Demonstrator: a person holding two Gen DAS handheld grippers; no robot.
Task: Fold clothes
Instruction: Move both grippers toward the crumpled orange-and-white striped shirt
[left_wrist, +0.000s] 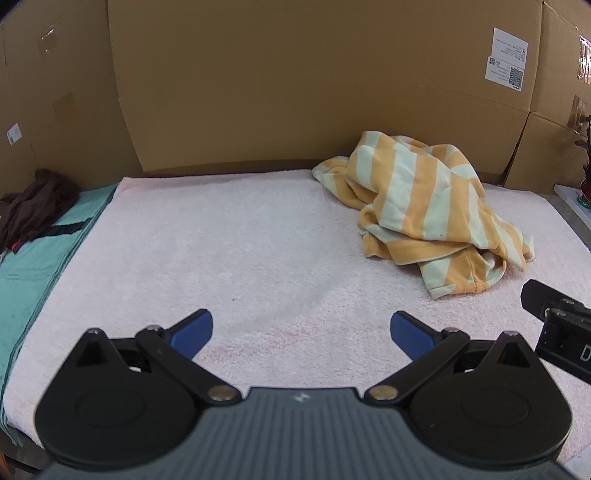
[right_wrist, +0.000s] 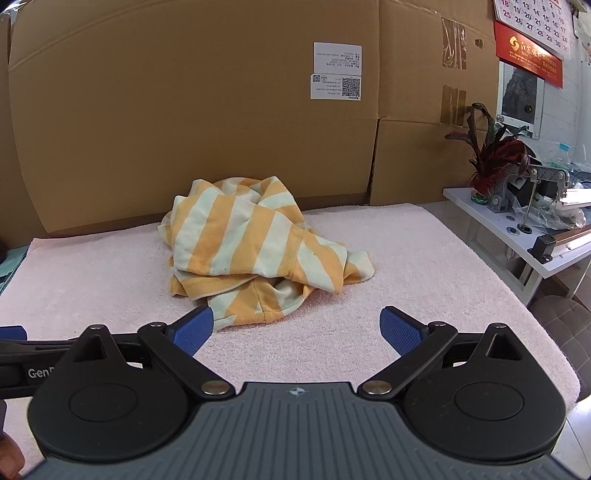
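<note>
A crumpled orange-and-pale-green striped garment lies in a heap on a pink towel at the far right, near the cardboard wall. In the right wrist view the garment lies just ahead of the fingers, a little to the left, on the towel. My left gripper is open and empty over bare towel, well left of the garment. My right gripper is open and empty, its left pad close to the garment's near hem.
Tall cardboard boxes wall off the back. A teal cloth with a dark brown garment lies at the left. A white side table with a red-leaved plant and hardware stands at the right.
</note>
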